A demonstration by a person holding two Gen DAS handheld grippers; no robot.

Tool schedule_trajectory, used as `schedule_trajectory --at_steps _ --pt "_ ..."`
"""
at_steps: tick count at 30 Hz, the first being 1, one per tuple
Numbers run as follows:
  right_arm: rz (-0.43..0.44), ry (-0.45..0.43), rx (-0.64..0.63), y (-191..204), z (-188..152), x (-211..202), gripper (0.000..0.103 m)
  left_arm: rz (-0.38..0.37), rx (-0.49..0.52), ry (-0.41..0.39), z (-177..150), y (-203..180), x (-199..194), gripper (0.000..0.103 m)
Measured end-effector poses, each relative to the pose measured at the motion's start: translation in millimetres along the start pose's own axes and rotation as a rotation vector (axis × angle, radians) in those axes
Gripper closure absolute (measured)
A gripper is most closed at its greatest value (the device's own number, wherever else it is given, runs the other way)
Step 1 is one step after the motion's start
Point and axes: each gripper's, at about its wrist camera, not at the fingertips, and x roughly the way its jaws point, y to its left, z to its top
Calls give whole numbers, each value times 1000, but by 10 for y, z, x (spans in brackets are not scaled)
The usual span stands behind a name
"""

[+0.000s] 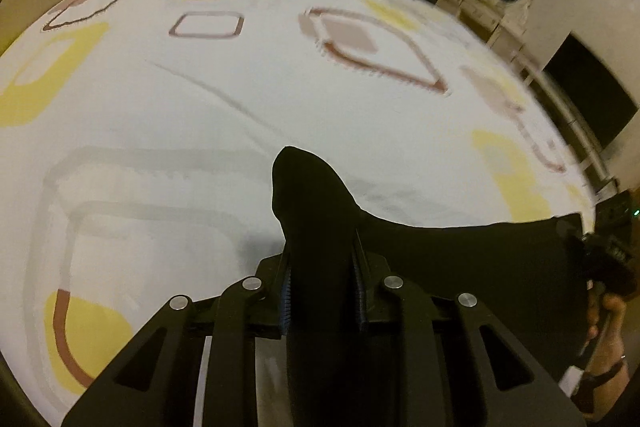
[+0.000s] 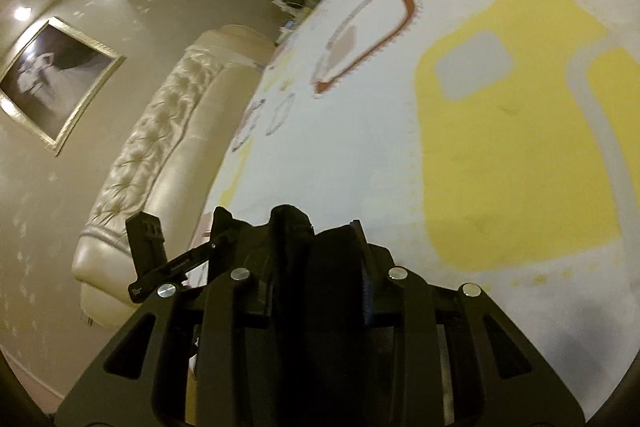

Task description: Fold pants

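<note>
The left gripper [image 1: 320, 251] is clenched on a bunched edge of the black pants [image 1: 460, 267]. A rounded tuft of cloth stands up past its fingertips, and the rest of the garment runs off to its right as a taut band raised above the bedsheet [image 1: 240, 99]. At the far right of that band, the other gripper and the hand [image 1: 608, 311] carrying it are visible, dark and partly cut off by the lens rim.

The right gripper [image 2: 320, 239] is likewise clamped on a thick wad of the same black cloth, which fills the gap between its fingers. To its left, the neighbouring gripper shows as a black frame in front of the cream headboard [image 2: 168, 147]. Ahead and to its right lies the sheet, with a large yellow patch [image 2: 520, 155].

Handling judgement:
- The pants are soft and limp. They hang and crease freely and hold no shape unless tensioned between two grips.
- The weight appears light; each gripper carries its end without visible strain.
- The fabric looks smooth and may slide in a shallow pinch, so a deep bite over a hem or waistband is preferable.
- Which edge is held, waistband or cuffs, cannot be told; the cloth is too dark and bunched.

Recommended hold: two outer corners of one edge, kept apart so that the span stays flat while lowered onto the sheet
</note>
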Motion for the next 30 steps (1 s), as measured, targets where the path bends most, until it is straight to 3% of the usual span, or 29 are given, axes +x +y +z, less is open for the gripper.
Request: schedule_trajectory --at_steps 3,8,30 --pt "-30 21 40 -176 -11 103 74 4 -1 5 -51 51 76 76" --pt "-4 2 93 -344 -48 173 74 5 1 -10 -113 90 106 73" --pt "27 -16 102 -400 -76 166 74 -20 -20 -24 -119 129 128 68"
